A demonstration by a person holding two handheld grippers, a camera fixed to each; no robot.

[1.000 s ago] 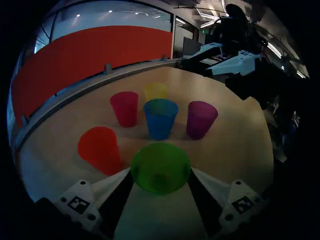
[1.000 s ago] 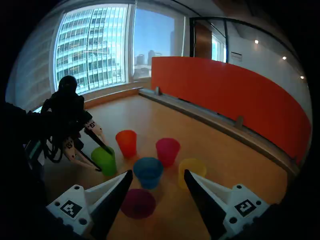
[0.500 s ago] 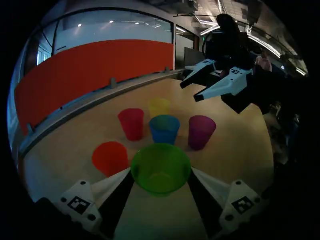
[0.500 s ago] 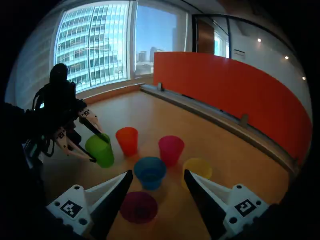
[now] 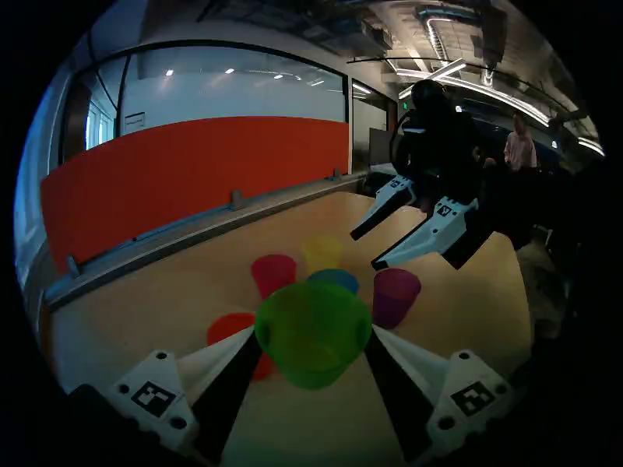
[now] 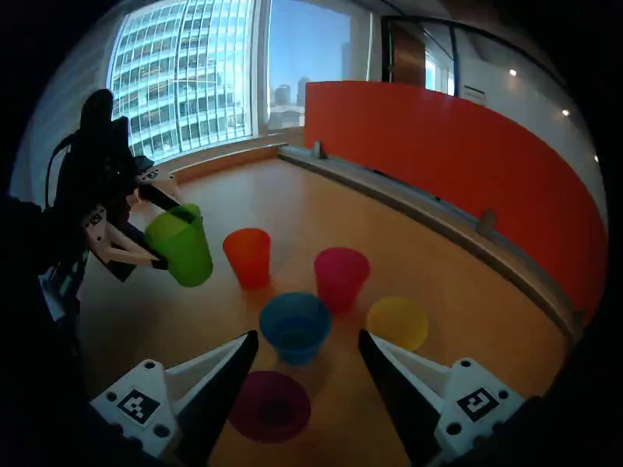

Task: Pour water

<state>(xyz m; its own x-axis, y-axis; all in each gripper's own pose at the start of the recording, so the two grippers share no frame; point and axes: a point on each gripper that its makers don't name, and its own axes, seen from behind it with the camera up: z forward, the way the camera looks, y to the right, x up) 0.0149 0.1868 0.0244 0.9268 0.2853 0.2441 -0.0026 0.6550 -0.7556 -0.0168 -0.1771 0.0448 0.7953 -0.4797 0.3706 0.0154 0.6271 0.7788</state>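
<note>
A: Your L tongs (image 5: 311, 336) are clamped on the translucent green plastic cup (image 5: 313, 362), one finger each side, its mouth twd the camera. The cup is held clear of the wooden worktop (image 5: 156, 288), approx upright.

B: Agreed. Your R tongs (image 6: 307, 336) stand wide w/ nothing btwn them, hovering above the blue plastic cup (image 6: 294, 331) & the purple plastic cup (image 6: 269, 405).

A: Step, as I read it: carry phase, pour not yet begun. Can't tell if there's water in the green one.

B: The receiving cup isn't obvious either. In the right gripper view your green cup hangs near the orange-red plastic cup (image 6: 249, 257). The pink plastic cup (image 6: 340, 276) & the yellow plastic cup (image 6: 397, 323) sit farther off.

A: Next, prob: bring the green rim over whichever cup you pick, then roll your L wrist slowly so the stream lands inside.

B: Mind the neighbours, they're packed close. A low swing could tip one. Your R tongs could steady the target.
</note>
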